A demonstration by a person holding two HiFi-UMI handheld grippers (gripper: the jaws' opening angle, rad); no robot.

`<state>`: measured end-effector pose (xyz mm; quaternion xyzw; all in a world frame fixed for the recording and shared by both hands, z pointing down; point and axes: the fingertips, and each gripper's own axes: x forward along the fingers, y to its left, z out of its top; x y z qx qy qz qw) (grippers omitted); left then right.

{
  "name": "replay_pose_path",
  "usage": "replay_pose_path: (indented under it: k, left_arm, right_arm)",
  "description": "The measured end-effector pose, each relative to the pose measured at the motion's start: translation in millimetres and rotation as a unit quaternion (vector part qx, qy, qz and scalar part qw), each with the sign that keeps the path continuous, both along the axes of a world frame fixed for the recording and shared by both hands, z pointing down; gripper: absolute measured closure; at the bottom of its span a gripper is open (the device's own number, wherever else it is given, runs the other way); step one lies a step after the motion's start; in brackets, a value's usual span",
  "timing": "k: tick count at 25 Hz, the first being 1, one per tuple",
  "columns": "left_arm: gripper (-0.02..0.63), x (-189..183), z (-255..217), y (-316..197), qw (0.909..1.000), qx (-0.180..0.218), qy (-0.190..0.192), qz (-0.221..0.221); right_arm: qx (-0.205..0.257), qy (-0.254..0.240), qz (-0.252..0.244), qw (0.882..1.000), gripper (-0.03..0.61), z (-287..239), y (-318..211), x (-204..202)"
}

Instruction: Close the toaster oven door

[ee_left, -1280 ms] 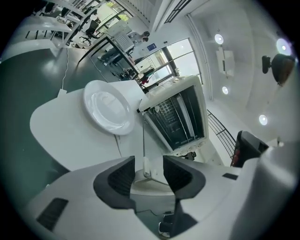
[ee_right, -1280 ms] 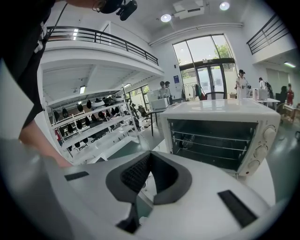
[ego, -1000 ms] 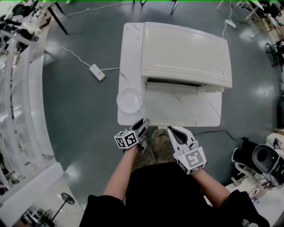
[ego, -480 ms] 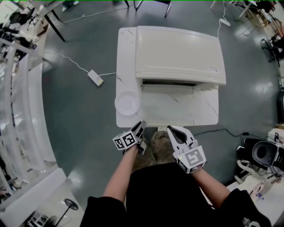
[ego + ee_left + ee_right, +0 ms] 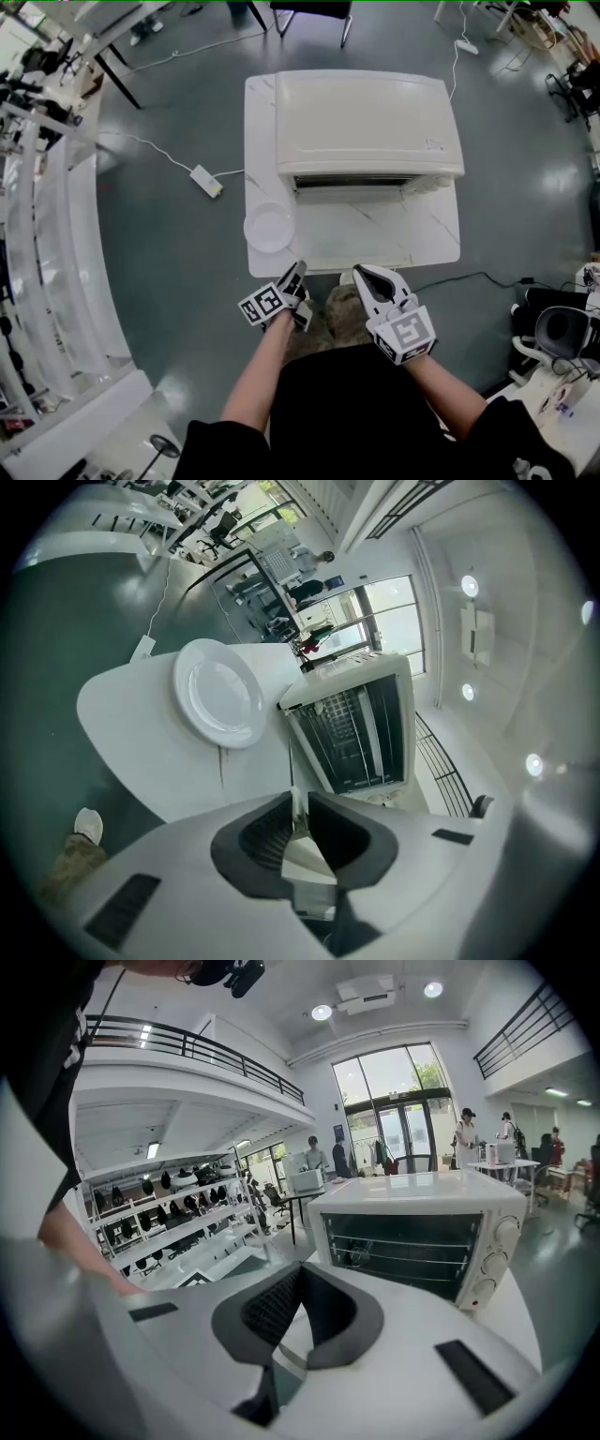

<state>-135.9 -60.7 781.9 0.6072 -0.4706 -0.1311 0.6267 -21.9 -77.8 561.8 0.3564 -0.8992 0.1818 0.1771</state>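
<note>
Looking from the head view, we see the toaster oven (image 5: 366,122) almost straight from above, standing at the back of the white counter (image 5: 375,239). Its pale top hides nearly all of the front, leaving only a thin dark strip. The right gripper view shows its door (image 5: 398,1241) face-on, the glass upright with rack bars behind it and knobs (image 5: 495,1246) to its right. We cannot tell whether the door sits fully shut against the frame. A white plate (image 5: 269,230) lies near the counter's front left corner, just beside the oven.

Both tools hang short of the counter's near edge, in front of the person's body, touching nothing. The left gripper (image 5: 299,270) has its fingers (image 5: 258,841) closing, with a thin gap between the tips and nothing in it. The right gripper (image 5: 362,274) has its fingers (image 5: 272,1312) pressed together at the tips, empty.

The counter's legs are hidden beneath its top. The people (image 5: 466,1129) by the far windows are too small to make out.
</note>
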Motion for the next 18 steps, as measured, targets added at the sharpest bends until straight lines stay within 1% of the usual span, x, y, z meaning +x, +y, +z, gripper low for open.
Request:
replay_pose_path:
  k: [10,15,18]
  left_arm:
    - [0.548,2,-26,-8,0.9998,-0.009,0.015,-0.008]
    - [0.545,2,-43,-17,0.9984,-0.007,0.041,-0.038]
    - [0.546,2,-46,-20,0.9953,-0.020,0.069,-0.065]
  right_arm:
    - [0.029,-0.021,0.035,0.999,0.558,-31,-8,21]
    - [0.039,-0.028,0.051,0.998,0.558,-40,-8,33]
    - [0.041,-0.027,0.056,0.997,0.558,-46,-8,41]
